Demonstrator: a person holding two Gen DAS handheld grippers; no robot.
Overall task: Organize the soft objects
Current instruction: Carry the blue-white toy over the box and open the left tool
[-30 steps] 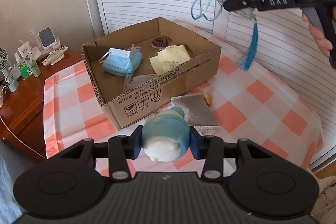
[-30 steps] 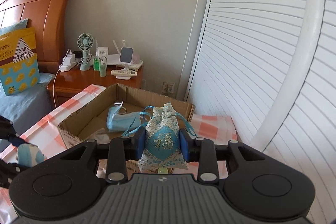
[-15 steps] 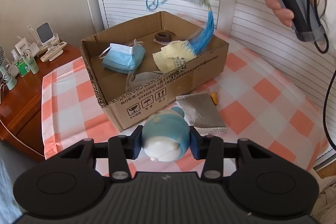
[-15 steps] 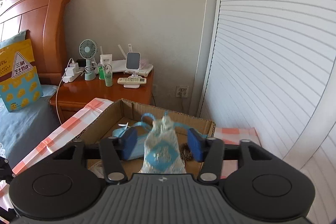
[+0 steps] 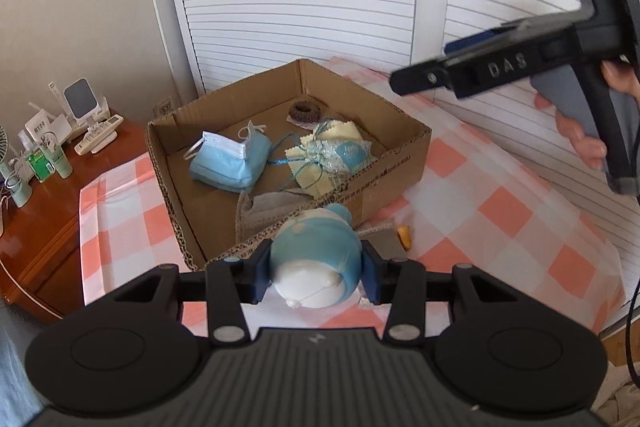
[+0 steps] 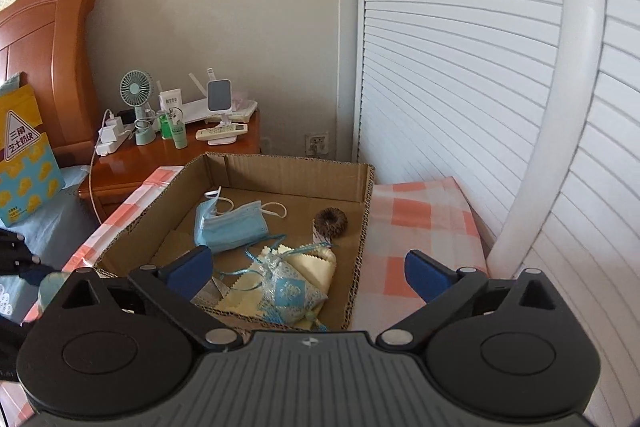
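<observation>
The left hand-held gripper [image 5: 316,277] is clamped on a blue-and-white plush toy [image 5: 314,259], its blue pads pressed against both flanks of the toy; toy and gripper sit above the checked cloth [image 5: 472,195], just in front of the near wall of the cardboard box [image 5: 384,167].

The right hand-held gripper [image 6: 308,269] has just been opening and its jaws now stand wide apart with nothing between them — the blue embroidered sachet [image 6: 290,291] lies below them on the box floor, on top of a pale yellow cloth [image 6: 316,267], its blue cord trailing toward the face mask [image 6: 230,227]. In the left wrist view the same sachet [image 5: 344,155] rests in the right half of the box, the right gripper [image 5: 416,83] hangs in the air above and to the right of it, and a hand [image 5: 580,131] grips its handle.

Also in the box: the blue face mask [image 5: 228,163] on the left side; a brown hair scrunchie [image 5: 306,111] near the far wall; a grey cloth [image 5: 264,207] bunched against the near wall.

Outside the box, on the checked cloth, a grey pouch [image 5: 386,239] lies partly hidden behind the toy, with a small orange object [image 5: 405,237] just beside it.

A wooden nightstand [image 6: 188,151] stands past the box, carrying a small fan [image 6: 136,95] and a remote [image 6: 222,133].
</observation>
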